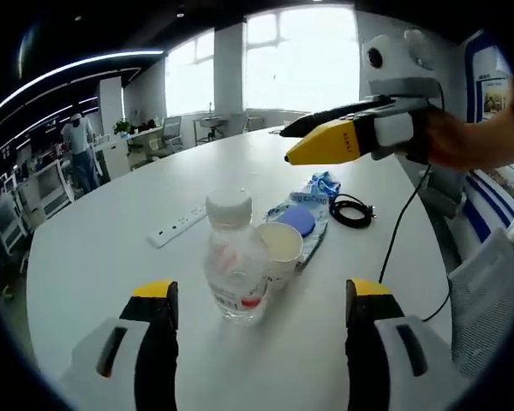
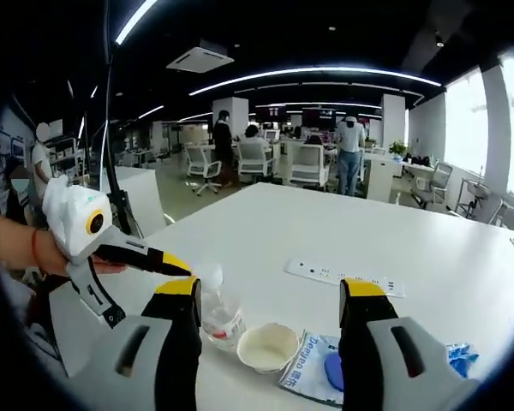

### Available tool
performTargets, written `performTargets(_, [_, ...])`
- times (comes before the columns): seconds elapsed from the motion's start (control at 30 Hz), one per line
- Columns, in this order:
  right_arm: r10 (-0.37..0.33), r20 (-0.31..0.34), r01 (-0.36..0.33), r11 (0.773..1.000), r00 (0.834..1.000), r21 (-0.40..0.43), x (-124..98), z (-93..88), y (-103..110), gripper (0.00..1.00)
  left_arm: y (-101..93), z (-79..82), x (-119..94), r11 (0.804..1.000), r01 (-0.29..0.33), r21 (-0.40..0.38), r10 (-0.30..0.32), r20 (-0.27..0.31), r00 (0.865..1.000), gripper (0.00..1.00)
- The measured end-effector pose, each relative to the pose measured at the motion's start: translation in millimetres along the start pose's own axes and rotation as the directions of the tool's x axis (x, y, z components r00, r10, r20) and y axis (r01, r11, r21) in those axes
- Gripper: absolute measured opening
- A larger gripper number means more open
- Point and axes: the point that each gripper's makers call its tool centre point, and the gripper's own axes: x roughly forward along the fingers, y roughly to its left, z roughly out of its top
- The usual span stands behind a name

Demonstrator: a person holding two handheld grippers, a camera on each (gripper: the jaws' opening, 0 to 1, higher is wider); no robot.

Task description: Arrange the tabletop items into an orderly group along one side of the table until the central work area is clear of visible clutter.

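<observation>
On the white tabletop (image 1: 94,248), the upright bottle (image 1: 235,265) stands just ahead between your spread left gripper (image 1: 261,300) fingers; right gripper (image 2: 265,295) also spread, farther.

1 bottle (image 1: 236,265) | 1 paper cup (image 1: 279,245) | 1 power strip (image 1: 180,224) | 1 cable (image 1: 352,210) | 1 packet (image 1: 307,214)

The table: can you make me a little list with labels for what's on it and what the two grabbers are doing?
surface: white table
bottle: clear, white cap, upright, touching the paper cup
paper cup: upright, looks empty
packet: blue and white, flat, behind the cup
power strip: white, left of the bottle
cable: black, coiled, right of the packet
left gripper: open, bottle just ahead
right gripper: open, above the cup
</observation>
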Motion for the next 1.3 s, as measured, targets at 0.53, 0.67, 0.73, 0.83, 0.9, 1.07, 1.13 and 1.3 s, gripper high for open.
performTargets(0.53, [0.028, 0.005, -0.028, 1.0, 1.0, 0.007, -51, -4.5, -31, 0.67, -30.5, 21.5, -26, 0.998, -0.055, -0.019, 0.056, 0.009, 0.998, 0.85])
performTargets(0.67, [0.034, 0.012, -0.034, 0.999, 0.999, 0.007, -63, -5.1, -33, 0.67, -36.4, 26.4, -32, 0.998, -0.068, -0.015, 0.068, 0.014, 0.998, 0.85])
performTargets(0.73, [0.033, 0.009, -0.033, 0.999, 0.999, 0.006, -69, -6.8, -35, 0.68, -38.5, 27.9, -34, 0.997, -0.074, -0.016, 0.074, 0.014, 0.997, 0.85])
performTargets(0.83, [0.034, 0.01, -0.034, 0.999, 0.999, 0.008, -80, -9.3, -39, 0.69, -43.8, 31.6, -39, 0.996, -0.085, -0.018, 0.085, 0.017, 0.996, 0.85])
performTargets(0.9, [0.026, 0.009, -0.026, 1.0, 1.0, 0.005, -89, -10.8, -43, 0.69, -47.5, 33.2, -43, 0.996, -0.092, -0.015, 0.092, 0.02, 0.996, 0.85])
performTargets(1.07, [0.009, 0.01, -0.009, 1.0, 1.0, 0.003, -111, -14.2, -53, 0.7, -58.6, 36.4, -50, 0.995, -0.102, -0.013, 0.102, 0.027, 0.994, 0.85])
performTargets(1.13, [0.005, 0.01, -0.005, 1.0, 1.0, 0.004, -120, -16.0, -57, 0.7, -62.4, 38.6, -52, 0.995, -0.104, -0.012, 0.104, 0.031, 0.994, 0.85])
performTargets(1.3, [-0.01, -0.001, 0.01, 1.0, 1.0, -0.003, -142, -22.1, -67, 0.71, -74.1, 42.0, -58, 0.994, -0.109, -0.012, 0.11, 0.04, 0.993, 0.85])
